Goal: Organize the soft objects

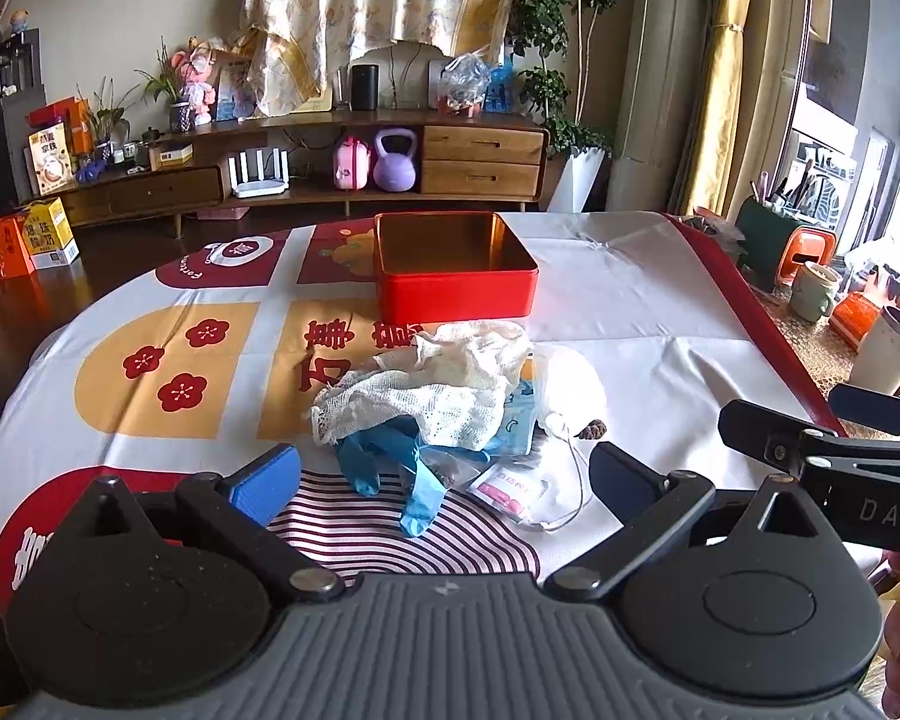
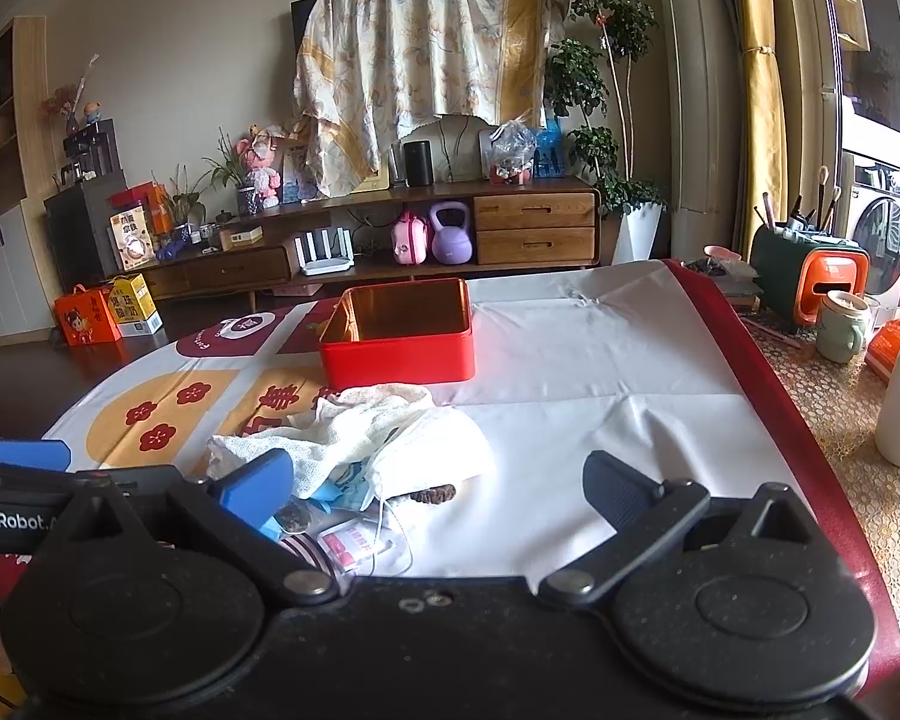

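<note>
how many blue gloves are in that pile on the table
1 blue rubber glove shows for sure, at the pile's near edge, partly under the white mesh cloth, fingers spilling toward the left gripper. The cloth could hide another.

The white mesh cloth (image 1: 432, 390) lay over most of the blue glove (image 1: 384, 462) and a blue-printed packet (image 1: 519, 426), hiding their upper parts. A small brown object (image 1: 592, 432) beside the face mask (image 1: 570, 384) was too small to identify. In the right wrist view, the right gripper's (image 2: 435, 483) blue finger (image 2: 258, 489) blocked the pile's near-left edge.
</note>
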A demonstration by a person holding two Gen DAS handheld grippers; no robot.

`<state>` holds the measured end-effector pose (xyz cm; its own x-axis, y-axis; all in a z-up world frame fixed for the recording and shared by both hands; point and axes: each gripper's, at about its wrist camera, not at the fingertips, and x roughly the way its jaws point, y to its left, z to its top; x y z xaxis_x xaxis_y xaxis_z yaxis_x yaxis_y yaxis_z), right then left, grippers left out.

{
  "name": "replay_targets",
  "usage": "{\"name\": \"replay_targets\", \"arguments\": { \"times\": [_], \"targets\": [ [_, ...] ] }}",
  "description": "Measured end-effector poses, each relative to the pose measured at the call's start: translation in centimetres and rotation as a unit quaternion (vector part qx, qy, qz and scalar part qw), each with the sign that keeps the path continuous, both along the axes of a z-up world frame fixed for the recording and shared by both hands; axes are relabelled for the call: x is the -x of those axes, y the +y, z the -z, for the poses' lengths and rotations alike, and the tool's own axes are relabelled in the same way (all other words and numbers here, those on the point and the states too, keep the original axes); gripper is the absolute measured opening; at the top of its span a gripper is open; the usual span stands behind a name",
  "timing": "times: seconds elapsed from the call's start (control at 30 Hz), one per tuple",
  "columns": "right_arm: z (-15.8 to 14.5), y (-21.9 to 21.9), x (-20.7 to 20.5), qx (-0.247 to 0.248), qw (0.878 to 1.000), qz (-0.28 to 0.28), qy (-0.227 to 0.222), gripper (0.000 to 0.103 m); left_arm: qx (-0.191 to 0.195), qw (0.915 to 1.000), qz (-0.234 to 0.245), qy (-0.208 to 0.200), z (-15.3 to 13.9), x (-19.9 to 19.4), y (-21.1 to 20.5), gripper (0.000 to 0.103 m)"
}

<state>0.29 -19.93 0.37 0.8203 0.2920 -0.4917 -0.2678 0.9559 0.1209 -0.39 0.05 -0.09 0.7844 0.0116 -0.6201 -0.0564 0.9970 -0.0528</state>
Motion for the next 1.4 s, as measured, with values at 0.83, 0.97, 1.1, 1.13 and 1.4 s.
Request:
{"name": "replay_targets", "arguments": {
  "times": [0.83,0.97,1.1,1.13,1.4],
  "targets": [
    [-0.30,-0.30,0.22,0.002,1.000,0.001,-0.001,0.103,0.000,0.9999,-0.012,-0.002,-0.01,0.61,0.30,0.103],
    [-0.35,-0.31,0.26,0.003,1.000,0.001,-0.001,0.103,0.006,0.9999,-0.013,0.000,0.03,0.66,0.44,0.103],
    [-0.31,-0.15,0.25,0.003,1.000,0.001,-0.001,0.103,0.008,0.9999,-0.014,0.003,0.07,0.59,0.55,0.103],
    [-0.24,-0.16,0.22,0.003,1.000,0.001,-0.001,0.103,0.008,0.9999,-0.014,0.003,0.08,0.60,0.56,0.103],
    [-0.06,-0.07,0.13,0.004,1.000,0.002,-0.001,0.103,0.011,0.9998,-0.015,0.005,0.35,0.52,0.71,0.103]
  ]
}}
